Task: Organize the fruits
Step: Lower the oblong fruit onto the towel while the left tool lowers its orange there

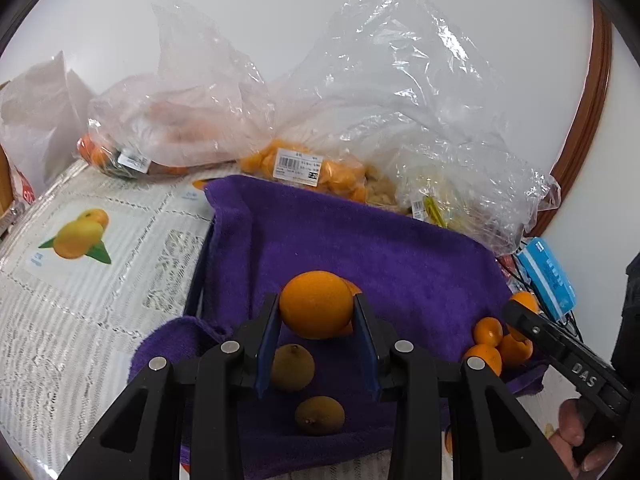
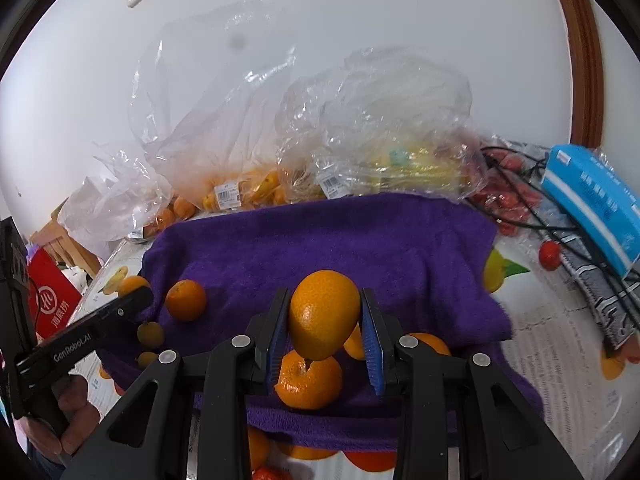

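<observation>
An orange (image 1: 316,305) is being gripped in the left tongs (image 1: 316,312) and another orange (image 2: 323,314) in the right tongs (image 2: 325,320) above the purple towel (image 1: 360,240), where either round fruit risks rolling off the towel's near edge if released carelessly.

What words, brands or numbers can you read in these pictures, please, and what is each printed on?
"DAS": on the body of the right gripper, seen from the left wrist camera.
"GenRobot.AI": on the body of the left gripper, seen from the right wrist camera.
Red box: white logo and characters, too blurred to read.
Barcode price labels on the fruit bags: too small.
Blue tissue pack: print unreadable.
</observation>
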A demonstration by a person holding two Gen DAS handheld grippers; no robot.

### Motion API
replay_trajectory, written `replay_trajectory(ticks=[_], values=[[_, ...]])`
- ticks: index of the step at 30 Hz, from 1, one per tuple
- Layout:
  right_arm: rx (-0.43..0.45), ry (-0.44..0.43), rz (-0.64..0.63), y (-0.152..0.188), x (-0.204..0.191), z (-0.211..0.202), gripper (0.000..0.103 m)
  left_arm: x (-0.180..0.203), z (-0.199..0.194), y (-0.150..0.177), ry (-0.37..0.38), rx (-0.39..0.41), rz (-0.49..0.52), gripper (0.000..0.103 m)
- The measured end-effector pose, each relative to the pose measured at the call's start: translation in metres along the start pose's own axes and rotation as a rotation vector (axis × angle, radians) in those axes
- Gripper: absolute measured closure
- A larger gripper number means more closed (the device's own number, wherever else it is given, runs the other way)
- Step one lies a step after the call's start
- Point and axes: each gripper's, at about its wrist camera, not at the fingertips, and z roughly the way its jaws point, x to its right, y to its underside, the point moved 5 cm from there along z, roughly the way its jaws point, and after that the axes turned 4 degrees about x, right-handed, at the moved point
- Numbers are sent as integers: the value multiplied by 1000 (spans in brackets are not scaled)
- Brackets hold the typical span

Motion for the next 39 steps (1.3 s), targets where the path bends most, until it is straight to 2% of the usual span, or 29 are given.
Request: replay_trajectory(ticks=[7,19,29,39], values=[[27,-11,-12,4,-10,4,69,3,2,2,10,-3,5,69],[-2,-5,39,6,-3,20,69,1,4,1,27,-15,-23,69],[23,6,-36,8,-14,20,69,6,8,2,10,-32,2,69],[-25,0,-62,12,-18,26,69,8,10,2,16,-46,3,69]])
